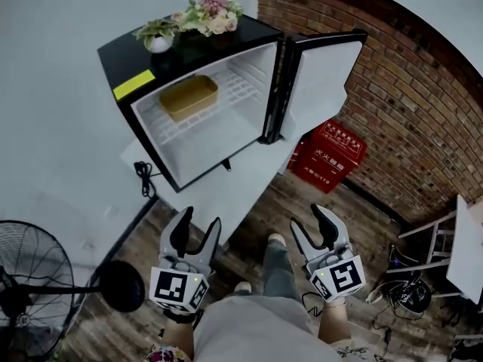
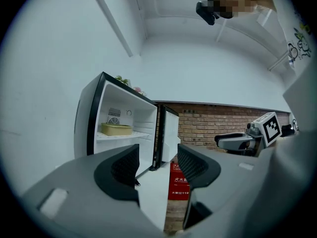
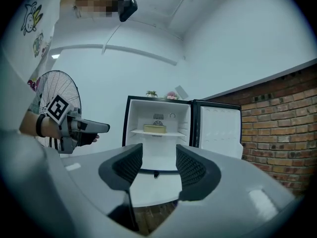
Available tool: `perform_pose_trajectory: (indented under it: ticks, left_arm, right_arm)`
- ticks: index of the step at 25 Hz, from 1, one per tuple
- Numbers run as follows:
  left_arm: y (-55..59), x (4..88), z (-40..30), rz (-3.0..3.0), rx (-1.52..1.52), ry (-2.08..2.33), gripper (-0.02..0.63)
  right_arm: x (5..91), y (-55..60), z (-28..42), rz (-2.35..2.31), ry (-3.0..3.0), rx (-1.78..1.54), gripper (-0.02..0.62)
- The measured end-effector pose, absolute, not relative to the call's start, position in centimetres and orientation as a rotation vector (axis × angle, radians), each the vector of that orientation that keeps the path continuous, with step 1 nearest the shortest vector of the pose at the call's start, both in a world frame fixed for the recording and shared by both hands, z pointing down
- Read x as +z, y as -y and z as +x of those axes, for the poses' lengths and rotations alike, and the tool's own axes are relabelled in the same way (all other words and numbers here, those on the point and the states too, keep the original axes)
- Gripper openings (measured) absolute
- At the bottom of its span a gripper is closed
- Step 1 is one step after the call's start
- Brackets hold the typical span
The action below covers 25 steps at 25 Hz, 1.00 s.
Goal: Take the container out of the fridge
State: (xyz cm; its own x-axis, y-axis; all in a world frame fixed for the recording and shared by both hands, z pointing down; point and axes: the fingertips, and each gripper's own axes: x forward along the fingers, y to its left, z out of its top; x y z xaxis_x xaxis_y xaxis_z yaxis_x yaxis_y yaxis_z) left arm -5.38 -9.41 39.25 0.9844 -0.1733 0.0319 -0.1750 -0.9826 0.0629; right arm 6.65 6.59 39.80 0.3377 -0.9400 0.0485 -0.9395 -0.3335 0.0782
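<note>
Head view: I looked steeply down on a small black fridge (image 1: 127, 60) standing with its door (image 1: 324, 81) swung wide open. A shallow tan container (image 1: 189, 96) sat on the white wire shelf (image 1: 235, 89) inside, towards the back left. The left gripper (image 1: 200, 221) and right gripper (image 1: 309, 218) were low in the picture, well apart from the fridge, both empty.

Left gripper view: its dark ribbed jaws stood wide apart with nothing between them. The container (image 2: 117, 129) was far off on the shelf, up and left of the jaws.

Right gripper view: these jaws were equally spread and held nothing. The container (image 3: 155, 128) lay almost straight ahead, centred on the shelf.

I judged the container light and fairly stiff, thin-walled, and likely to slide easily on the wire. Whether it held anything, I could not tell. Its near rim looked the best place to pinch, one gripper at each end, kept level.
</note>
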Motion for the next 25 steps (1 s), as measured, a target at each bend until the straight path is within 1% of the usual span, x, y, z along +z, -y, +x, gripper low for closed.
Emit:
perform_pose_trajectory:
  ticks: [6,18,25]
  left_arm:
    - [12.5,38.6,-3.4,3.047,0.019,0.480,0.242]
    - [16.0,36.6,3.4,2.934,-0.013,0.933,0.244]
    - [16.6,36.4,5.5,2.841,-0.034,1.156,0.244]
  right_arm:
    - [39.4,-1.2,10.9,2.357,1.922,-0.055,0.213]
    - [36.7,7.1,20.8,2.009,2.252,-0.114,0.214]
    - [36.4,10.2,22.8,1.777,2.398,-0.168,0.215]
